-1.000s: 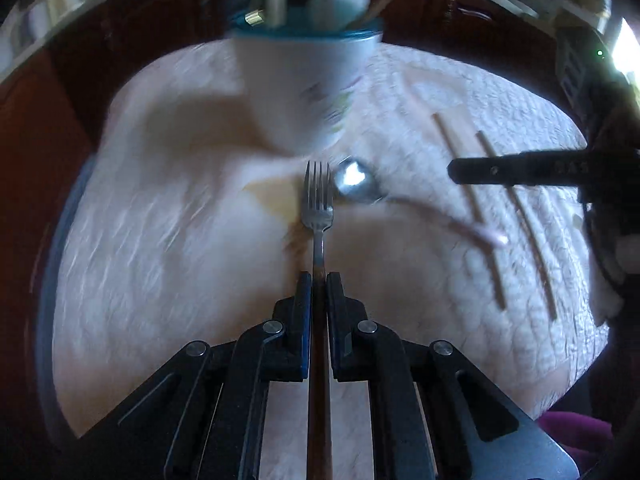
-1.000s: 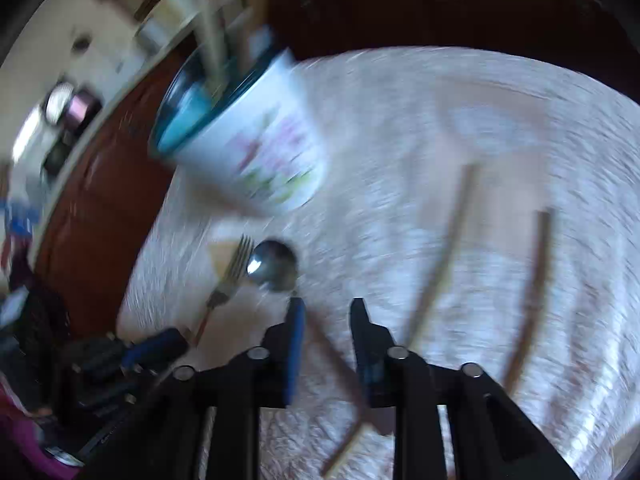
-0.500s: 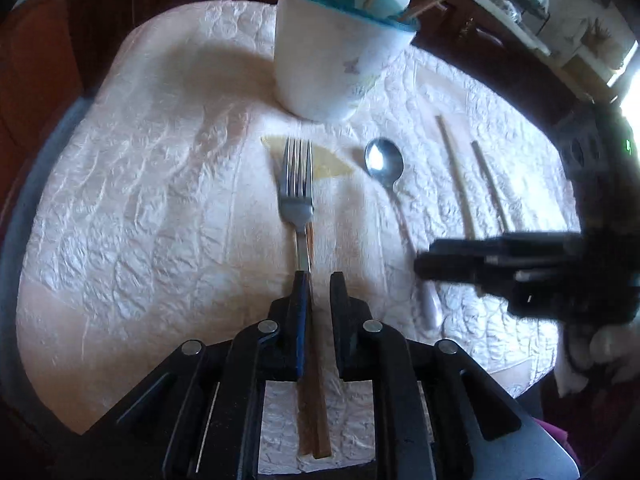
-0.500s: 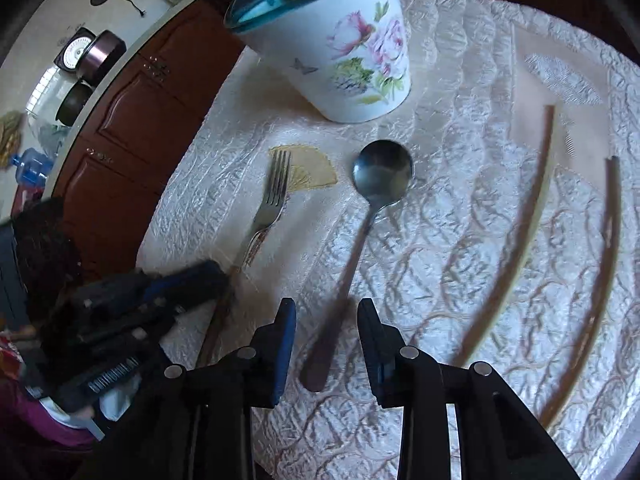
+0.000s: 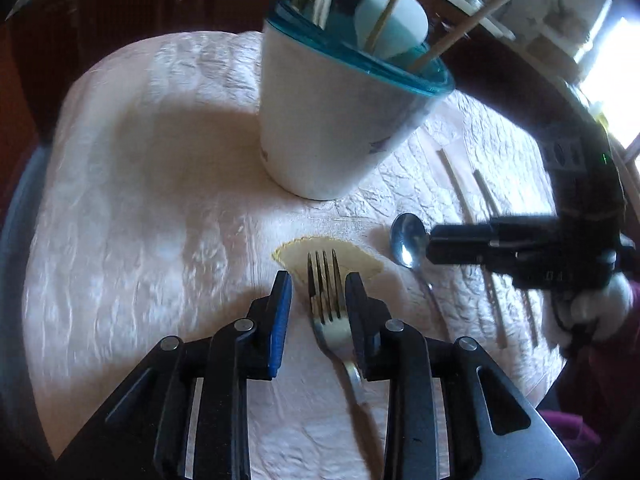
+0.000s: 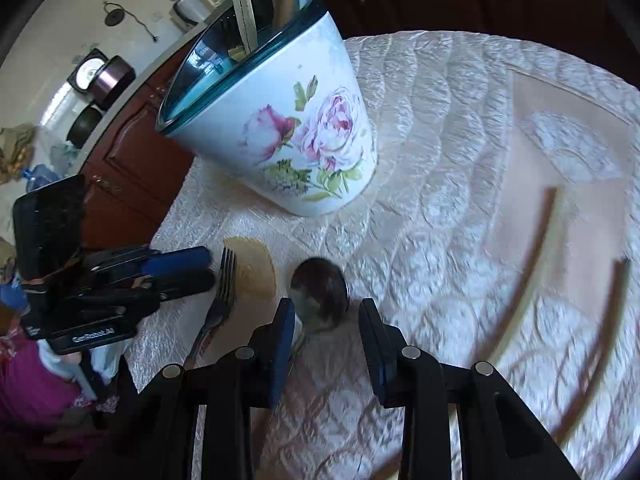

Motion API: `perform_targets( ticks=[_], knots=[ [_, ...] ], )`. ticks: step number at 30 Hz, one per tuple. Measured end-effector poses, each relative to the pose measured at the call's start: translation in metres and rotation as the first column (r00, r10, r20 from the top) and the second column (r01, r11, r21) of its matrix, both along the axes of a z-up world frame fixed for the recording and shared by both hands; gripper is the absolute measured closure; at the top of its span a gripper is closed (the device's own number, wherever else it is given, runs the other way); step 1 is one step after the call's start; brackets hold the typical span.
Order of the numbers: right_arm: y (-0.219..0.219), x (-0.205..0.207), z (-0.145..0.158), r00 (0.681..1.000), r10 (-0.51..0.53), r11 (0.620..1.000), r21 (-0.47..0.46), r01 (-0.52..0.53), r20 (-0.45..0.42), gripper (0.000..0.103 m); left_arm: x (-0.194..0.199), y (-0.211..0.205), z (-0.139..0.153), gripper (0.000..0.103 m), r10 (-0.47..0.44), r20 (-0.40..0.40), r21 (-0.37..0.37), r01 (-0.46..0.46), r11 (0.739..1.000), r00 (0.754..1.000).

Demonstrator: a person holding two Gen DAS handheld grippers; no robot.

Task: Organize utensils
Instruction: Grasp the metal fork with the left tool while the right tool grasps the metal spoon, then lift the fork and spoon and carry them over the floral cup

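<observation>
My left gripper (image 5: pixel 316 292) is spread wide with the fork (image 5: pixel 326 292) lying on the cloth between its fingers; the tines point toward the holder, and neither pad visibly presses the metal, though the fork's neck passes close under the right-hand finger. My right gripper (image 6: pixel 326 314) is likewise wide open, its fingers flanking the bowl of the spoon (image 6: pixel 320 294), which lies flat on the quilted cream tablecloth (image 6: pixel 440 140) and is not gripped.

The utensil holder (image 6: pixel 288 136) stands upright on the cloth just beyond both pieces: a white tapered cup with pink roses painted on its side and a teal rim. Inside it I can see a pale flat stick, a brown wooden handle and some dark metal pieces low down; from my left camera the same holder (image 5: pixel 332 128) shows thin wooden sticks leaning out and a rounded pale blue object, which I cannot identify.

A small yellow fan-shaped patch (image 6: pixel 254 268) sits on the cloth between fork and spoon. Two wooden chopsticks (image 6: pixel 532 264) lie side by side, well apart from the holder, on my right
</observation>
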State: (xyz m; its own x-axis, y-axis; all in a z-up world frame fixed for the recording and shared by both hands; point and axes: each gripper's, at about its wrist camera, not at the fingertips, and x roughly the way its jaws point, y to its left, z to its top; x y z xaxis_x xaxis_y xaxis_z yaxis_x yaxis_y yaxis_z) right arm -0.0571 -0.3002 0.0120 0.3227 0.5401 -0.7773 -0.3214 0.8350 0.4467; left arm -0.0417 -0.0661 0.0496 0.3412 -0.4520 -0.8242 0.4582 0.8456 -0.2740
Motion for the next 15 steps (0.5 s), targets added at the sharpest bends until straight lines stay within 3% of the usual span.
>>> perform_targets(
  ticks=[4,8,10,12,15],
  knots=[
    [0.01,0.01,0.0,0.998,0.059,0.998,-0.001,-0.059,0.005,0.072,0.009,-0.009,-0.007,0.074,-0.082,-0.005,0.049,0.082,0.995,0.997],
    [0.025,0.022,-0.001,0.997,0.082,0.997,0.013,-0.082,0.005,0.072,0.016,-0.016,-0.011,0.074,-0.129,-0.03,0.028,0.13,0.991,0.991],
    [0.026,0.026,-0.002,0.997,0.078,0.997,0.021,-0.078,-0.004,0.078,0.016,-0.022,-0.012,0.075,-0.151,-0.022,0.045,0.152,0.987,0.988],
    [0.029,0.027,-0.003,0.996,0.084,0.996,0.005,-0.084,-0.012,0.095,0.015,-0.025,-0.012,0.082,-0.165,-0.009,0.067,0.165,0.984,0.986],
    [0.028,0.021,0.0,0.995,0.104,0.994,-0.031,-0.104,-0.005,0.099,0.011,-0.032,-0.011,0.09,-0.181,0.012,0.081,0.179,0.98,0.983]
  ],
)
